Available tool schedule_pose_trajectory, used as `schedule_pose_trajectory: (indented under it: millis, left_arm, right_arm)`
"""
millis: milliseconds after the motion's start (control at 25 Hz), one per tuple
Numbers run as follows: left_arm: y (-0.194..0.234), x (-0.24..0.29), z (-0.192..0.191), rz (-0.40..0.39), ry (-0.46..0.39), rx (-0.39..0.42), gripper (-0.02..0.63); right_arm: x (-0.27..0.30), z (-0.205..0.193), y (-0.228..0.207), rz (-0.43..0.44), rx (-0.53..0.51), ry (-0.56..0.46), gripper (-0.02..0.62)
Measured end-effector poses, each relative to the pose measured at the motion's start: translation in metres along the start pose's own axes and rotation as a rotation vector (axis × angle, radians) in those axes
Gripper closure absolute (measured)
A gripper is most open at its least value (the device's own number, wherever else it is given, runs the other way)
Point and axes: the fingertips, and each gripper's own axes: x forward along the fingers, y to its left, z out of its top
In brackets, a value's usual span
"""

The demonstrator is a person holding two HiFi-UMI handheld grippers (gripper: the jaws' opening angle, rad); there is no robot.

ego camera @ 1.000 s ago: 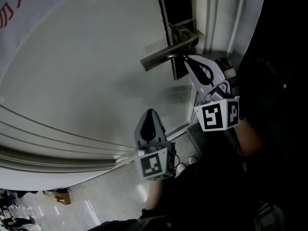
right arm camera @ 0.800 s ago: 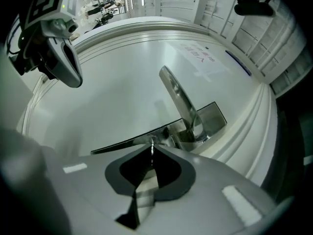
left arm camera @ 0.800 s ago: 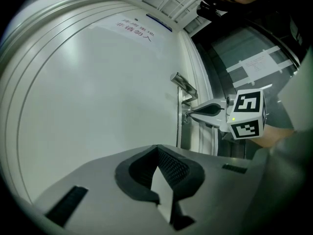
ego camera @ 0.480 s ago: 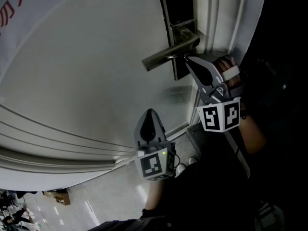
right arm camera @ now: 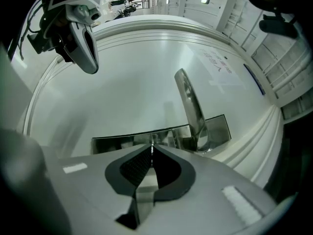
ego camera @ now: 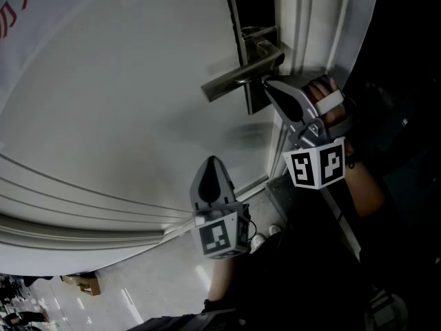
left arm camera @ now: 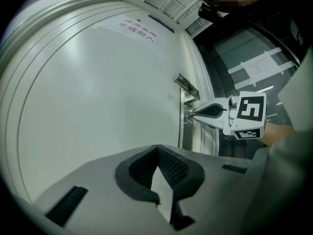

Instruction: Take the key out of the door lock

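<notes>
The right claw (ego camera: 265, 83) is clamped on the key (right arm camera: 152, 142) in the lock (right arm camera: 122, 142) below the handle (ego camera: 238, 80); the left claw (ego camera: 212, 160) is held closed, empty, near the door (ego camera: 117, 102).

White door (ego camera: 124, 102), metal lock plate (ego camera: 253, 12), lever handle (ego camera: 238, 80)

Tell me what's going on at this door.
A person stands at a white door with a gripper in each hand. The right gripper is level at the lock plate, just under the lever handle. Its jaws are shut on what looks like the key, which sits in the lock. The left gripper hangs lower beside the door, shut and holding nothing.
</notes>
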Motion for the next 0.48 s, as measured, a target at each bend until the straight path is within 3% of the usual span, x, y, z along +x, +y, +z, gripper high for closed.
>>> schedule_pose_trajectory:
  millis: [480]
  left_arm:
    - [0.0045, -0.0019, 0.0026, 0.008, -0.011, -0.005, 0.606]
  right_arm:
    - [-0.0011, 0.0005, -0.0005, 0.013, 0.000, 0.001, 0.587]
